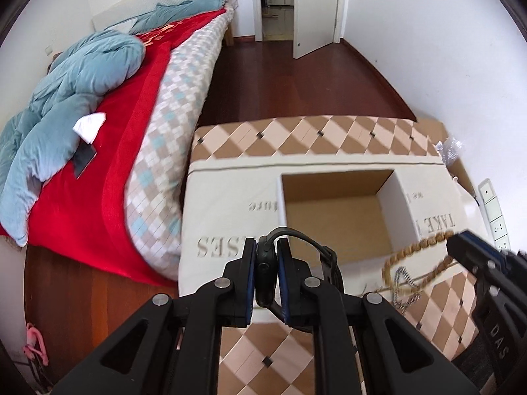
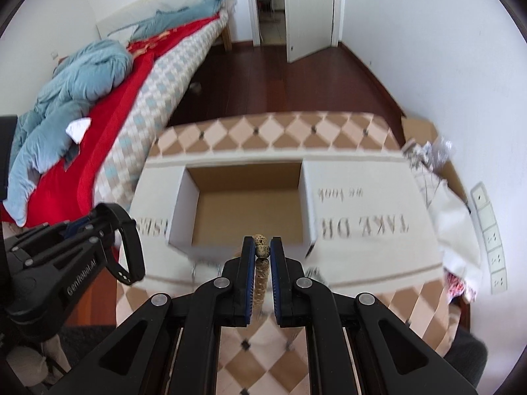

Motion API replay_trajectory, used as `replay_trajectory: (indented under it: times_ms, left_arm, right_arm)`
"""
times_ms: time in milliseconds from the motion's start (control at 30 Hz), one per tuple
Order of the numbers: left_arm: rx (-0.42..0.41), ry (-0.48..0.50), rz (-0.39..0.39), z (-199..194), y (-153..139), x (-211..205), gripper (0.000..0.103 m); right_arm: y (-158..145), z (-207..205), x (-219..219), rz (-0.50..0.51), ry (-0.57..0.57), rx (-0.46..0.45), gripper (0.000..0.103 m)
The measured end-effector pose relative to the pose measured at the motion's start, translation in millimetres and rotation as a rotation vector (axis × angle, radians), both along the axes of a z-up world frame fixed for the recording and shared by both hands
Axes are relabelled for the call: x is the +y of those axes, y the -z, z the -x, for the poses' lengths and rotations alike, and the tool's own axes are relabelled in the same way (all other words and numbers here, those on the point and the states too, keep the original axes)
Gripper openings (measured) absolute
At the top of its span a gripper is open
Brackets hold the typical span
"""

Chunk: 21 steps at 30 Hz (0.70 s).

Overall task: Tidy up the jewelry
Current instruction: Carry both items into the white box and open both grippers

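My left gripper [image 1: 266, 256] is shut on a black watch [image 1: 266, 273]; its strap loops out to the right of the pads. Seen from the right wrist view, that left gripper [image 2: 98, 227] hangs at the left with the watch strap [image 2: 131, 247] curling below it. My right gripper [image 2: 262, 250] is shut on a string of speckled wooden beads [image 2: 262, 247]. In the left wrist view the right gripper [image 1: 454, 243] holds the bead string [image 1: 415, 250], which droops in a loop over the table. An open cardboard box [image 2: 247, 210] with white flaps lies just ahead of both grippers.
A silver chain [image 1: 403, 283] lies on the diamond-patterned tablecloth [image 1: 263, 345] near the box. A bed [image 1: 98, 115] with a red cover and blue quilt runs along the left. Dark wood floor leads to an open door [image 1: 313, 10]. Wall sockets [image 1: 494, 210] are at the right.
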<state>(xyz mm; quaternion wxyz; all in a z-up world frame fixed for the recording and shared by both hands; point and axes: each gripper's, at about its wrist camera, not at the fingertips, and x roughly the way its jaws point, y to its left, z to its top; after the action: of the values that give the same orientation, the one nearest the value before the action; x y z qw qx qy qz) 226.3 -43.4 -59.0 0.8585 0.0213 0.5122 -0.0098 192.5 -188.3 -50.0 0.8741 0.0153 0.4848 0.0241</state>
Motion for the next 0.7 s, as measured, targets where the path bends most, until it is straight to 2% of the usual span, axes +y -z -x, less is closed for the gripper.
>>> replay_trajectory:
  times_ms: [200,433,567,600,667,700]
  left_arm:
    - [0.055,0.042,0.038,-34,14,-16,0.01]
    - [0.129,0.076,0.098,-71,36,-26,0.01]
    - [0.176,0.067,0.163,-90,46,-23,0.013]
    - [0.182,0.065,0.174,-93,47,-23,0.016]
    - [0.181,0.059,0.203,-97,46,-21,0.03]
    - [0.174,0.053,0.208,-98,45,-20,0.046]
  right_arm:
    - [-4,-41,-15,-0.041,-0.006,-0.003,0.01]
    - [24,-86,-24,-0.165,-0.034,0.104,0.01]
    - [41,-102,-22,-0.202,-0.053,0.156,0.01]
    - [46,-106,-21,-0.202,-0.061,0.174,0.01]
    - [52,-112,-21,-0.219,-0.059,0.2,0.01]
    - [55,-114,-22,-0.222,-0.053,0.212,0.012]
